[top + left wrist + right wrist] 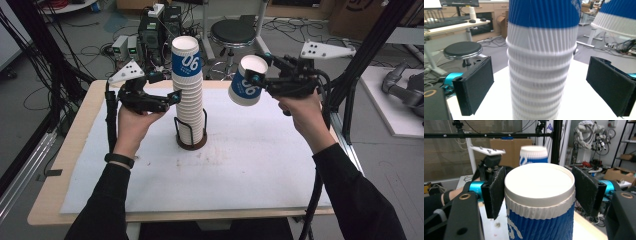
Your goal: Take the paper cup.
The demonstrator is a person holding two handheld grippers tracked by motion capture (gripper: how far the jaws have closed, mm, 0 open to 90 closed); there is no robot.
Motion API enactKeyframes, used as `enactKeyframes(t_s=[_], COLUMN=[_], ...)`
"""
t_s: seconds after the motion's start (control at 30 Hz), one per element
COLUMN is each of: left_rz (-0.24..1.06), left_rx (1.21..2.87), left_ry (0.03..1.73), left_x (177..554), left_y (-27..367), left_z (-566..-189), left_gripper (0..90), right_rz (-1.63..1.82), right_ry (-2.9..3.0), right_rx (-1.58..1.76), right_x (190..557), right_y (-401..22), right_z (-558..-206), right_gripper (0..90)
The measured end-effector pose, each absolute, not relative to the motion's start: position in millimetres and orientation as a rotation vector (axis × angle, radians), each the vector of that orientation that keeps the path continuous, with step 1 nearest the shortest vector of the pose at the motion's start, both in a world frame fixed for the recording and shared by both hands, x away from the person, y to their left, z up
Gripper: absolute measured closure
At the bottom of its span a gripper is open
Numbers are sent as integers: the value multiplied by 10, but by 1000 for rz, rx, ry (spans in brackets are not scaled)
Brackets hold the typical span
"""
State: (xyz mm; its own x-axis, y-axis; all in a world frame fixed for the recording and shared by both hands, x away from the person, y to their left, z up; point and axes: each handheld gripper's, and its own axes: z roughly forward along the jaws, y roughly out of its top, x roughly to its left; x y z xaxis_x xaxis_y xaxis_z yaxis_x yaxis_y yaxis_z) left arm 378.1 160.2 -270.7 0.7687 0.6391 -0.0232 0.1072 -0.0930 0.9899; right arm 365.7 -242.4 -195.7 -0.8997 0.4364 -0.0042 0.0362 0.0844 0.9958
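looking down from the high view, the stack of cups stands upright in a wire holder near the middle of the white surface; the left claw sits at the stack's nine o'clock, level with its middle, while the right claw holds a single cup aloft at the stack's two o'clock, tilted, mouth up; the right hand is the one to carry it over.

left gripper view: the stack rises between the claw's pads, which stand apart on both sides without touching it.

right gripper view: the claw is clamped on the single cup just under its rim; the stack stands beyond at twelve o'clock, long axis vertical, so i judge the cup must rise and level before seating on top.
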Motion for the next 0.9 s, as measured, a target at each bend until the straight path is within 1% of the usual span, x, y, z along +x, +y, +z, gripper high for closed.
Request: enactKeyframes(t_s=[0.3, 0.63, 0.9], left_rz=[484, 418, 424], left_rx=[1637, 1654, 1661], left_ry=[599, 561, 544], left_x=[3513, 3304, 3194], left_y=[1689, 1560, 1538], left_z=[-2905, -3208, -3370], left_gripper=[74, 74, 74], right_rz=[1865, 1816, 1820], right_ry=[2075, 2103, 2116], right_rx=[511, 538, 592], right_x=[3539, 3431, 3379], right_y=[-2574, -2627, -2730], right_z=[-2297, -2647, -2978], right_gripper=[314, 314, 314])
